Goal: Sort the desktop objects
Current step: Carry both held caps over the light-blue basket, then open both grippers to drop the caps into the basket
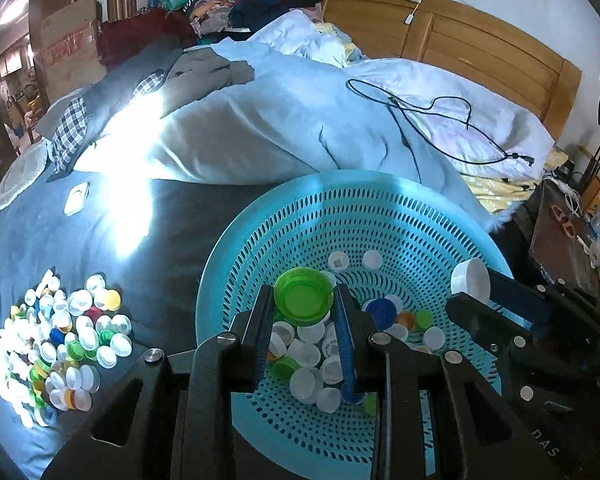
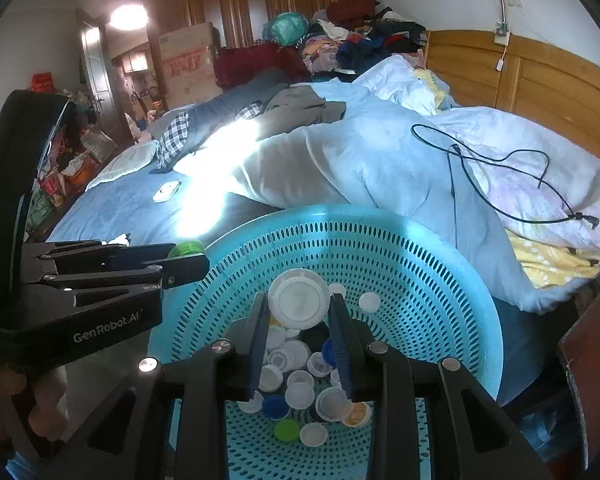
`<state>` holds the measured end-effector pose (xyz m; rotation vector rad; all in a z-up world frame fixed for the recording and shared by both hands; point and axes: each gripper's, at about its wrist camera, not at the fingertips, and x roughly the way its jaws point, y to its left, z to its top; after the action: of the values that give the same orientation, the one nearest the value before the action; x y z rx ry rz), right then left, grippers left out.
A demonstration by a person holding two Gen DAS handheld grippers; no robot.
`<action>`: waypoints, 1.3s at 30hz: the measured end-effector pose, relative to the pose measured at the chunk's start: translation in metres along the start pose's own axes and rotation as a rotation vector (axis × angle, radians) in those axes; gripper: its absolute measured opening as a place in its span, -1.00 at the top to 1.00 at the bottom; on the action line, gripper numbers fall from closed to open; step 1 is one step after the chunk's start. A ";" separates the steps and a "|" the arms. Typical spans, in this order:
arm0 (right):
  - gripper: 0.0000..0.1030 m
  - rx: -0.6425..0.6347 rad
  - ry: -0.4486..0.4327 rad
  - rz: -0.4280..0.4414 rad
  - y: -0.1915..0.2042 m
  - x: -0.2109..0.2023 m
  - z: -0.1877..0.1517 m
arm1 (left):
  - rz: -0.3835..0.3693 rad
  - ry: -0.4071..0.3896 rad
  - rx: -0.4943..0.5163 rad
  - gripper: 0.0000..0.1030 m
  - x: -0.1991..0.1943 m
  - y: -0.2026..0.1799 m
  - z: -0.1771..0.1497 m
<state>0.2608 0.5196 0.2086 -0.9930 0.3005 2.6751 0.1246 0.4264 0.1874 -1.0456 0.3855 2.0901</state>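
Note:
My left gripper is shut on a green bottle cap and holds it above the teal perforated basket. My right gripper is shut on a large white cap over the same basket. Several white, blue, green and orange caps lie in the basket bottom. A pile of loose caps lies on the blue bed sheet to the left. The right gripper with its white cap shows at the right of the left wrist view; the left gripper with the green cap shows at the left of the right wrist view.
The basket sits on a bed with a rumpled pale blue duvet behind it. A black cable lies on the duvet. A small white device lies on the sheet. A wooden headboard and a bedside table are at right.

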 end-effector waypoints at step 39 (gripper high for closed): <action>-0.12 -0.190 0.029 0.218 0.132 0.016 -0.043 | 0.359 -0.073 -0.539 0.10 -0.071 0.321 -0.243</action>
<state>0.2325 0.3863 0.1790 -1.1121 0.1711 2.9335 0.0485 0.0416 0.0722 -1.2677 -0.0441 2.6317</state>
